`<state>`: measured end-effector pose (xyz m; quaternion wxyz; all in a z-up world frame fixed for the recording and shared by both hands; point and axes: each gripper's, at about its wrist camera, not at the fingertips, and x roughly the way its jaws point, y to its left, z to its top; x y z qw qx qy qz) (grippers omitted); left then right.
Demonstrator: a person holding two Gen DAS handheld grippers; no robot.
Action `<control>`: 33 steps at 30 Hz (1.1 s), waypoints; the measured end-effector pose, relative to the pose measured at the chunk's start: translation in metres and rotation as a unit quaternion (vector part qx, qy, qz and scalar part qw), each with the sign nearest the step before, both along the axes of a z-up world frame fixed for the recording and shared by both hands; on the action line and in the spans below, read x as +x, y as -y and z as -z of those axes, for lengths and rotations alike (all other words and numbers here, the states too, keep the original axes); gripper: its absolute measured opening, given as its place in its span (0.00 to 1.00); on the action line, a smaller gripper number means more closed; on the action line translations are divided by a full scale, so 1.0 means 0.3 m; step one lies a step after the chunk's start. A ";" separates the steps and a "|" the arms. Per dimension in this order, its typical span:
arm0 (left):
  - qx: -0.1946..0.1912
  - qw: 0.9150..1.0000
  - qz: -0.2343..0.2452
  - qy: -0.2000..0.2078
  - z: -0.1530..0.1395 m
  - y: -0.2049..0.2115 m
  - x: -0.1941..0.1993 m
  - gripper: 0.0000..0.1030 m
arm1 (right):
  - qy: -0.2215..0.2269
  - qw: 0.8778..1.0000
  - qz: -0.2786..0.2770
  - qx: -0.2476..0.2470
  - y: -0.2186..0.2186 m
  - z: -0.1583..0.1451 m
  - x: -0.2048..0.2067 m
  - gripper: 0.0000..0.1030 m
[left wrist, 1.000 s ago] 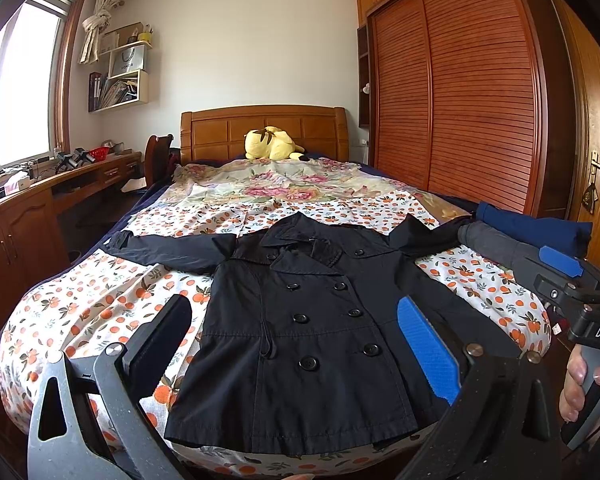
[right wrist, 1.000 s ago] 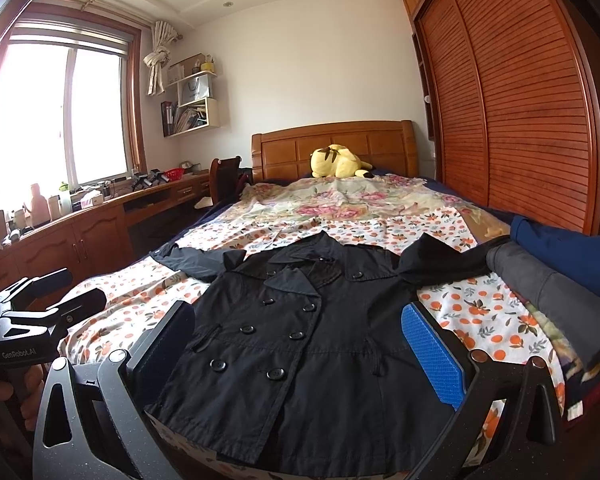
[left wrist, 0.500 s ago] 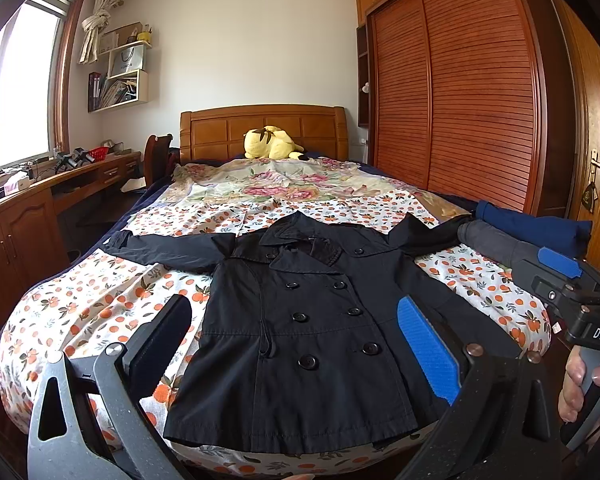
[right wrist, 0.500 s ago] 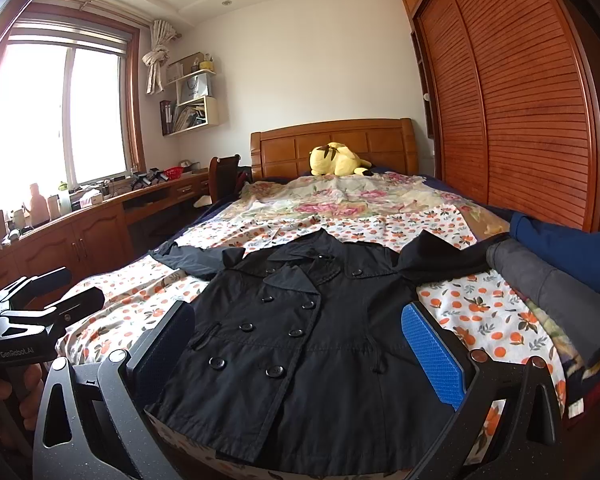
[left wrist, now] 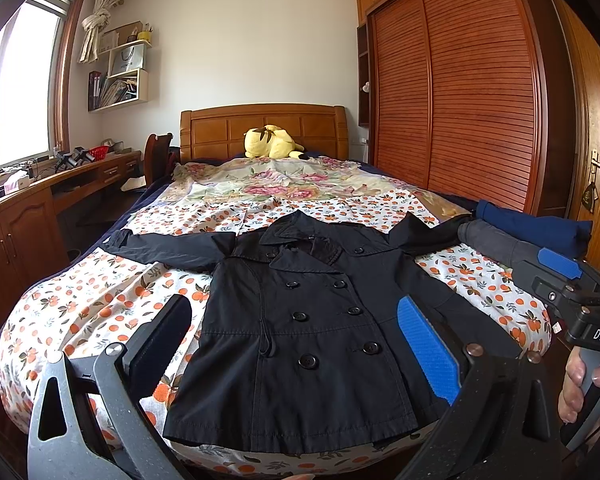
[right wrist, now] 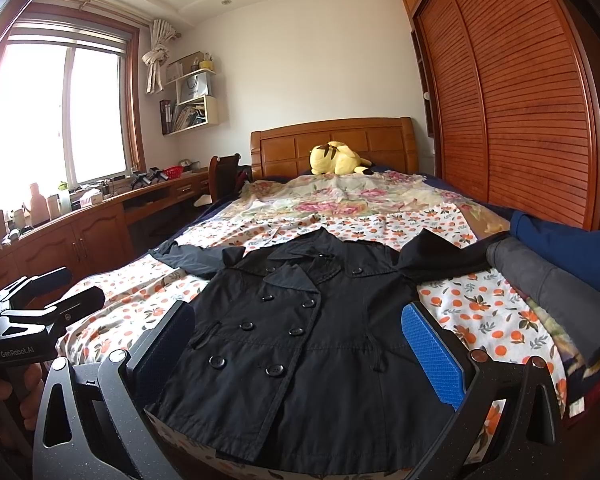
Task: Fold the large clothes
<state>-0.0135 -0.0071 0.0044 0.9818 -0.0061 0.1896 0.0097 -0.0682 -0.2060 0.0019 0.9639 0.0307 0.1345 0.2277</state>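
A black double-breasted coat (left wrist: 300, 320) (right wrist: 308, 332) lies front up on the bed, buttoned, both sleeves spread out sideways. My left gripper (left wrist: 296, 344) hovers open above the coat's hem at the foot of the bed, holding nothing. My right gripper (right wrist: 300, 344) is open too, over the hem a little to the right. Each gripper shows in the other's view: the right one (left wrist: 568, 284) at the right edge with a hand on its handle, the left one (right wrist: 40, 300) at the left edge.
The bed (left wrist: 80, 304) has an orange-print sheet and a floral quilt (left wrist: 284, 184). A yellow plush toy (left wrist: 272, 142) sits by the headboard. Folded grey (right wrist: 552, 284) and blue (right wrist: 572, 248) clothes lie at the bed's right edge. A desk (right wrist: 100, 216) runs along the left, a wardrobe (left wrist: 460, 100) along the right.
Both views have shifted only slightly; the coat lies as before and both grippers stay open.
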 end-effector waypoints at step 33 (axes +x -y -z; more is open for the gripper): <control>0.000 0.999 -0.020 -0.049 0.130 -0.114 0.128 1.00 | -0.029 0.999 -0.026 -0.033 -0.097 0.075 0.157 1.00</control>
